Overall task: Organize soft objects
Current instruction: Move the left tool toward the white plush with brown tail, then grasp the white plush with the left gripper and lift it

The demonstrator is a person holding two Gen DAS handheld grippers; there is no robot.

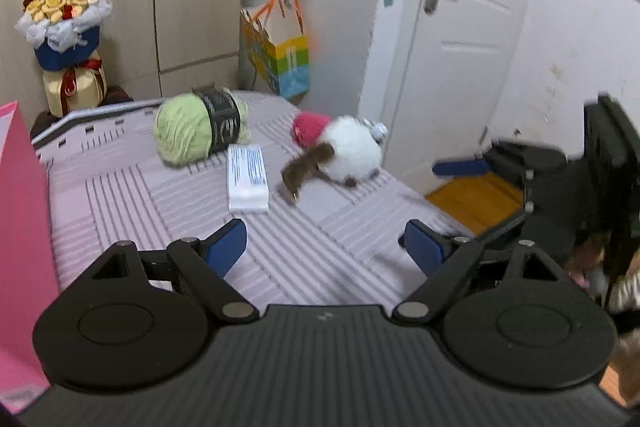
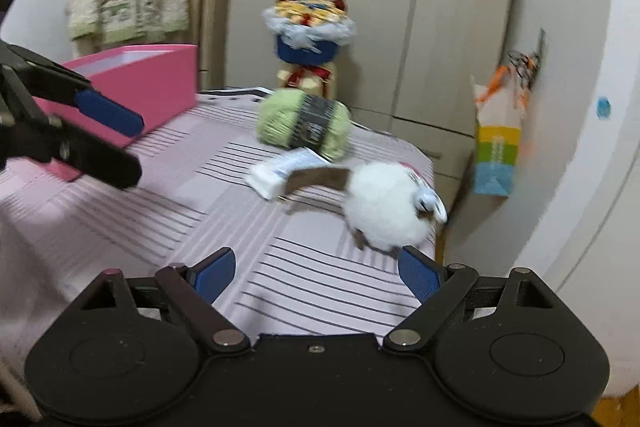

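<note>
A green yarn ball [image 1: 200, 127] with a dark label lies at the far side of the striped pink surface [image 1: 160, 219]. A white tissue pack [image 1: 248, 177] lies in front of it. A white fluffy pouch [image 1: 352, 155] with a brown strap lies to the right, with a pink-red soft ball [image 1: 308, 127] behind it. My left gripper [image 1: 324, 247] is open and empty, short of these things. My right gripper [image 2: 316, 271] is open and empty, its right finger close to the white pouch [image 2: 384, 207]. The yarn [image 2: 304, 125] and the tissue pack [image 2: 280, 171] lie beyond. The left gripper [image 2: 108, 139] shows at the left.
A pink box [image 2: 148, 87] stands on the left part of the surface. A bouquet [image 1: 64, 15] stands on a round box at the back by the wardrobe. A colourful paper bag [image 1: 284, 59] hangs on the wall. The surface's right edge drops to a wooden floor [image 1: 472, 199] by a white door.
</note>
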